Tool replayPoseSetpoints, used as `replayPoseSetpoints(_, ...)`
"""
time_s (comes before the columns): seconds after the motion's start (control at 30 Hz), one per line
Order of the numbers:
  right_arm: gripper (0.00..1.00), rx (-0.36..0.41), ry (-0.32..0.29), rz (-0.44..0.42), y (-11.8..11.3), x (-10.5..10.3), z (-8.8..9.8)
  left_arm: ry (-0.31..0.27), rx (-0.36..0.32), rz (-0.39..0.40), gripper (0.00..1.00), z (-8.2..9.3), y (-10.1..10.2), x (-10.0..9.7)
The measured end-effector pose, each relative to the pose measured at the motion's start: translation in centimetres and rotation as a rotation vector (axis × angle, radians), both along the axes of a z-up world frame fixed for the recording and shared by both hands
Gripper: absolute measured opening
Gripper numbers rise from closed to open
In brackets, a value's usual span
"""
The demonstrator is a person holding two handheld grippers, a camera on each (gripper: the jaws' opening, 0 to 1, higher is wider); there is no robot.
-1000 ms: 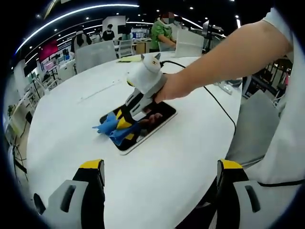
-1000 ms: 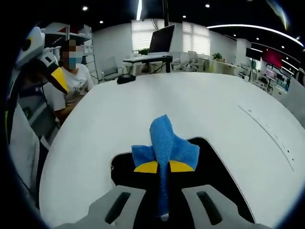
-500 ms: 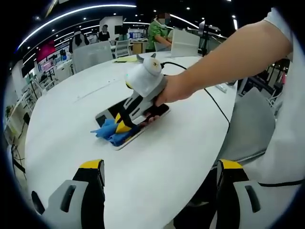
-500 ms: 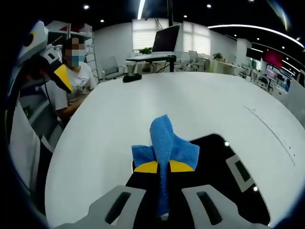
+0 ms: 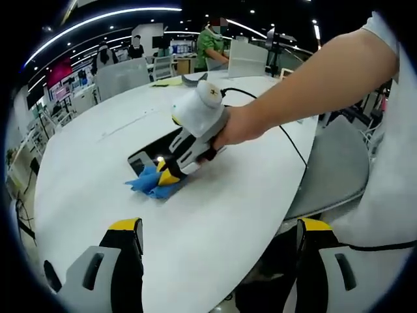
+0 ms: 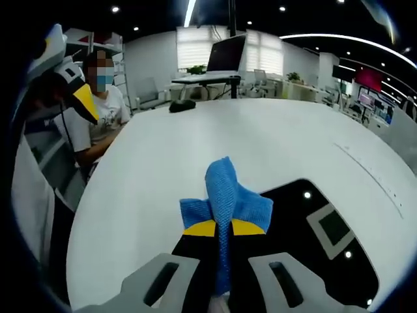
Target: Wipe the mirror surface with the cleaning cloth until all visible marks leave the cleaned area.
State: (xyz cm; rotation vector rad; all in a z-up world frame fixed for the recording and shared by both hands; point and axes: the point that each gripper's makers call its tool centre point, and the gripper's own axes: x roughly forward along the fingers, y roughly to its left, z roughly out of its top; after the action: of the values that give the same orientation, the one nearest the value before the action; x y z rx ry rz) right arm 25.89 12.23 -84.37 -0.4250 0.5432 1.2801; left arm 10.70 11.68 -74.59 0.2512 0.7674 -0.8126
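Table: a large round white table [image 5: 215, 215] takes up most of both views; its top is plain and glossy, with a faint seam line running across it in the right gripper view.
Mirror: the mirror [image 6: 326, 251] lies flat on the table, dark, reflecting ceiling lights and a pale rectangle; in the left gripper view it sits [image 5: 151, 155] partly under the right gripper.
Cleaning cloth: the blue cleaning cloth [image 6: 226, 195] is bunched at the mirror's edge, partly on the glass and partly on the white top [image 5: 154, 184].
Right gripper: the right gripper [image 5: 171, 173], held by a hand [image 5: 236, 126], has its yellow-tipped jaws pinched on the cloth [image 6: 217, 227] and presses it down.
Left gripper: the left gripper [image 5: 218, 228] hangs above the table's near edge, jaws wide apart, holding nothing; in the right gripper view it appears at the far left [image 6: 73, 91].
Cable: a black cable [image 5: 290, 137] trails across the table behind the hand.
Room: an open office with dark ceiling, spot lights and light strips; a monitor [image 6: 227, 55] on a desk, a dark object [image 6: 182, 104] at the table's far edge, a chair [image 5: 339, 163] beside it.
People: a seated person [image 6: 104, 107] in a white shirt; a person in green [image 5: 212, 49] stands further back.
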Motion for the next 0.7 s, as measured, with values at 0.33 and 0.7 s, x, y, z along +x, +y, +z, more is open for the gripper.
replayPoseSetpoints(0.33, 0.01, 0.001, -0.006, -0.036, 0.2, -0.8, 0.1, -0.003, -0.002, -0.007, 0.99, 0.2, 0.6, -0.6)
replayPoseSetpoints(0.7, 0.01, 0.004, -0.008, -0.054, 0.3, -1.3, 0.0, -0.004, -0.012, -0.01, 0.99, 0.1, 0.6, -0.8)
